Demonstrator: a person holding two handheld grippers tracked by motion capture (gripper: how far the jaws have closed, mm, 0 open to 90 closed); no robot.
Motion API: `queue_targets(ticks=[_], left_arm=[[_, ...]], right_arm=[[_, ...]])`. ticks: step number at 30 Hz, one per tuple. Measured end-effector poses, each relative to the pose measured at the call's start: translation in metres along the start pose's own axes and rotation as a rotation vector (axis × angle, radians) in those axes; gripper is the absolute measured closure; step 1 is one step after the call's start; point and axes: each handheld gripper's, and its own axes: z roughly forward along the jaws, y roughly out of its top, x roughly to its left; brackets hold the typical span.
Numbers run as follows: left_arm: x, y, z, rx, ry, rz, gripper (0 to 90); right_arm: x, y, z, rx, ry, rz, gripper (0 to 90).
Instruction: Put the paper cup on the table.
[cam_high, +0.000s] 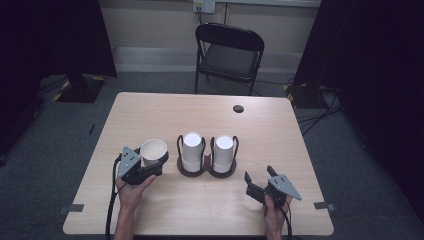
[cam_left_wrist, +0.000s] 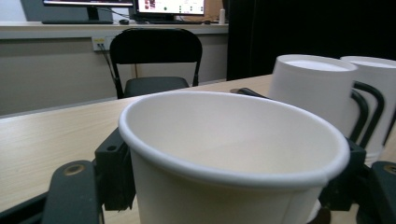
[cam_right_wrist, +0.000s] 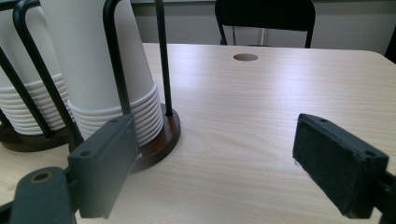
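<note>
While level, left gripper (cup-laden)

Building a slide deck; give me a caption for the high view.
Left hand-held gripper holds an upright paper cup beside two racked cup stacks; right hand-held gripper open.

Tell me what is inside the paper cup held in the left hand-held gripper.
The paper cup stands upright, mouth open, clamped in the left hand-held gripper. Its white inner wall looks bare, with nothing visible inside. The near rim hides the very bottom, so the floor of the cup cannot be checked.
</note>
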Motion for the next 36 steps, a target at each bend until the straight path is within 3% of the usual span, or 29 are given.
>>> queue_targets(ticks=[7,9,12,14,16,21,26,36], left_arm=[[0.009,0.002,0.013,0.014,0.004,-0.044,24.4],[0.012,0.004,0.016,0.020,0.023,-0.022,24.4],[0.016,0.008,0.019,0.025,0.031,-0.032,24.4],[0.019,0.012,0.022,0.030,0.006,-0.030,24.3],[0.019,0.015,0.025,0.035,0.020,-0.008,24.4],[0.027,0.020,0.033,0.011,0.040,-0.024,24.4],[0.034,0.014,0.048,0.010,0.039,-0.027,24.2],[0.041,-0.003,0.071,0.076,0.028,-0.041,23.4]], right_arm=[[0.003,-0.001,-0.001,-0.003,-0.047,-0.022,13.5],[0.004,-0.001,-0.002,-0.011,-0.053,-0.029,13.5],[0.005,-0.001,-0.003,-0.022,-0.070,-0.027,13.6],[0.005,-0.001,-0.003,-0.023,-0.070,-0.025,13.5],[0.005,-0.001,-0.003,-0.023,-0.073,-0.025,13.6],[0.006,-0.001,-0.003,-0.026,-0.092,-0.025,13.6],[0.006,-0.002,-0.003,-0.030,-0.100,-0.026,13.6],[0.006,-0.001,-0.003,-0.024,-0.081,-0.026,13.8]])
